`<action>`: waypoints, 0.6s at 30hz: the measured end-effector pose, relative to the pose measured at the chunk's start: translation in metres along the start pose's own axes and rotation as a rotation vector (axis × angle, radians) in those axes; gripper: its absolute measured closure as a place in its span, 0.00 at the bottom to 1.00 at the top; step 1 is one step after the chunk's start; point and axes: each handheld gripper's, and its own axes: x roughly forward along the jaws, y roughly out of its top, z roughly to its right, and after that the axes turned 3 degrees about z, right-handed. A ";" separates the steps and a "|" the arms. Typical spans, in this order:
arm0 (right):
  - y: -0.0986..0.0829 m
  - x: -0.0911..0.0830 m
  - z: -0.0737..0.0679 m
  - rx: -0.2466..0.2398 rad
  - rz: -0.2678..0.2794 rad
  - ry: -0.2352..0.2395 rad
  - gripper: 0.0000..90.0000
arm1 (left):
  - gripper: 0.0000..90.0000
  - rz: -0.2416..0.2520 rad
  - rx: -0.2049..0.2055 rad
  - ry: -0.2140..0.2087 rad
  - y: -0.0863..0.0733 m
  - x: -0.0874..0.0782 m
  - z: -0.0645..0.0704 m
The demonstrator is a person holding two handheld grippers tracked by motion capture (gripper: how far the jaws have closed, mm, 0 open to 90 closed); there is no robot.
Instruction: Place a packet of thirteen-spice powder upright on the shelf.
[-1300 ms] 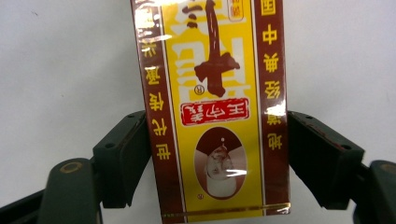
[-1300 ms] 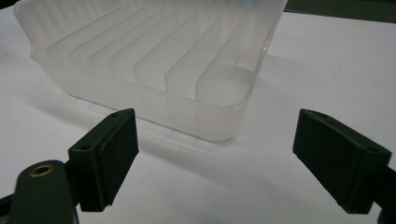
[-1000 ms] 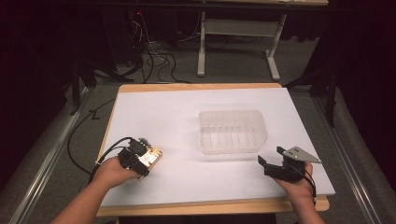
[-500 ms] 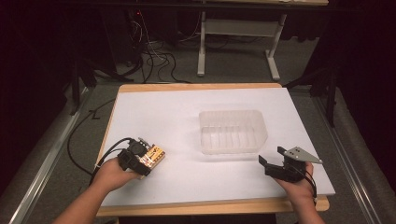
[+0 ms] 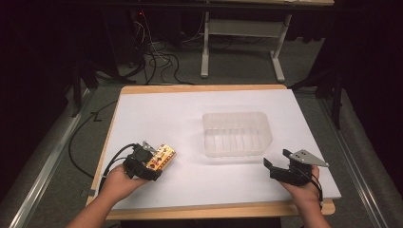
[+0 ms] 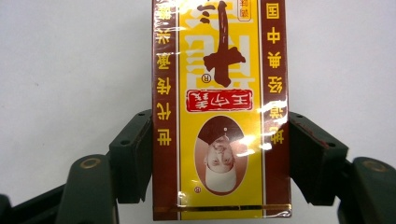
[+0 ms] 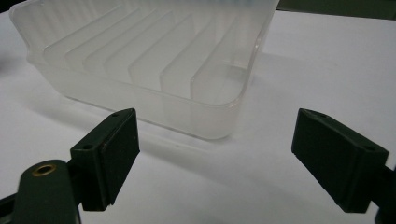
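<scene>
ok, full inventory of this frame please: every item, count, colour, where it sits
packet: 1, yellow and dark red with printed characters, shiny wrap, near-left of the table, clamped between the left gripper's fingers
ribbed tray: 1, clear plastic, empty, middle of the sheet, slightly right
white sheet: 1, white, covers most of the tabletop
table: 1, light wood edge showing round the sheet
cables: several, black, on the floor beyond the table
frame legs: 1 set, pale grey, floor behind the table
left gripper: 1, black, near-left, shut on the packet
right gripper: 1, black with grey plate, near-right, open, holding nothing
hands: 2, at the near edge
</scene>
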 end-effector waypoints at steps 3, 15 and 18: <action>0.000 0.000 0.000 0.001 0.002 0.001 0.17 | 0.37 0.025 0.001 -0.006 -0.001 0.000 0.002; 0.004 -0.004 -0.003 -0.003 0.053 0.017 0.18 | 0.37 0.193 0.032 -0.003 -0.004 -0.004 0.025; 0.006 -0.006 -0.005 0.001 0.075 0.027 0.19 | 0.37 0.236 0.052 -0.012 -0.002 -0.005 0.034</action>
